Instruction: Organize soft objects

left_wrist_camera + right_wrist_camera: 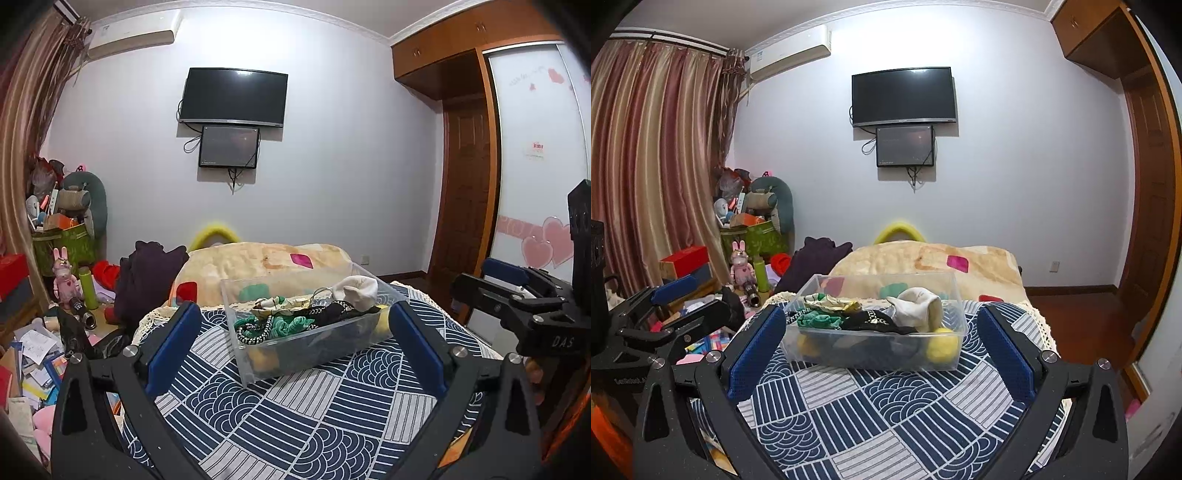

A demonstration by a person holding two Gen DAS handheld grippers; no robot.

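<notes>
**Soft items gathered in bin; both hand-held grippers released**

The bed (886,413), covered in a blue patterned spread, is seen carrying a clear bin (875,332) at 12 o'clock from both cameras. Inside it, a white sock (919,301), green cloth (816,319) and a yellow ball (945,345) are piled. The left hand-held gripper (295,347) and right hand-held gripper (882,354) are held spread wide, grasping nothing. The sorting is judged nearly done; a reach into the bin or toward any leftover item would be required next.

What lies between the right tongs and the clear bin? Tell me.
Only bare patterned bedspread: in the right wrist view, nothing sits between the open right tongs and the clear bin of soft items.
</notes>
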